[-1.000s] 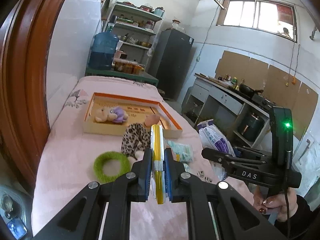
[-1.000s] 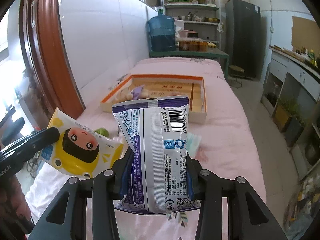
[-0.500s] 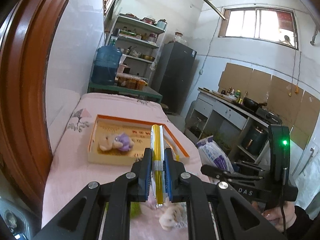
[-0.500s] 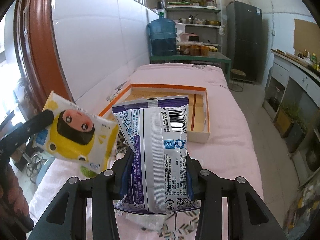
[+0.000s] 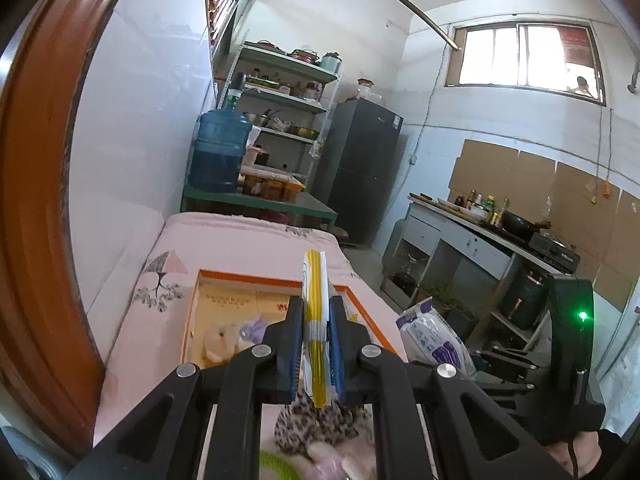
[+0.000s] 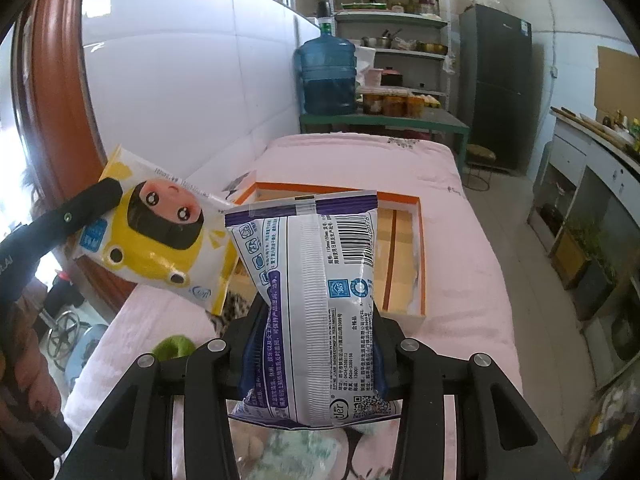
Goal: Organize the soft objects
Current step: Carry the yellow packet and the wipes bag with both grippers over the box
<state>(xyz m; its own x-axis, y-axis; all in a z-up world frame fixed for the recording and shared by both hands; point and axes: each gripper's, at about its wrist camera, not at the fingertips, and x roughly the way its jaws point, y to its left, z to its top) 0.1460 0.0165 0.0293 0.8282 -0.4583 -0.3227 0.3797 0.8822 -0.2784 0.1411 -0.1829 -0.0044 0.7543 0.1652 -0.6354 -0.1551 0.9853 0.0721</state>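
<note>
The left gripper (image 5: pixel 317 344) is pinched tight on a yellow-and-white tissue pack (image 5: pixel 316 320), seen edge-on and upright between its blue pads (image 5: pixel 295 344); from the right wrist view the same pack (image 6: pixel 156 236) shows its flat face, printed with a cartoon girl's head, held up and tilted above the near left part of the bed. The right gripper (image 6: pixel 316 344) squeezes a white-and-purple wipes packet (image 6: pixel 308 300) about its lower half, barcode side facing the camera, the packet bulging above the 2 fingers. Both packs are carried in the air over a pink bedcover (image 6: pixel 460 264). Just beyond them lies an open orange-rimmed box (image 6: pixel 422 256) with wooden dividers; in the left wrist view a pale plush toy (image 5: pixel 220 340) and a lilac one (image 5: pixel 254 326) lie in its near left compartment. Beneath the grippers, on the cover, sit a leopard-print soft item (image 5: pixel 316 420) and a green ring (image 6: pixel 174 346), both partly hidden and blurred. At the right edge of the left wrist view a hand (image 5: pixel 576 456) grips the other tool's handle. Farther off stand a blue water jug (image 6: pixel 328 76), metal shelving (image 6: pixel 392 20) and a dark refrigerator (image 6: pixel 496 88).
</note>
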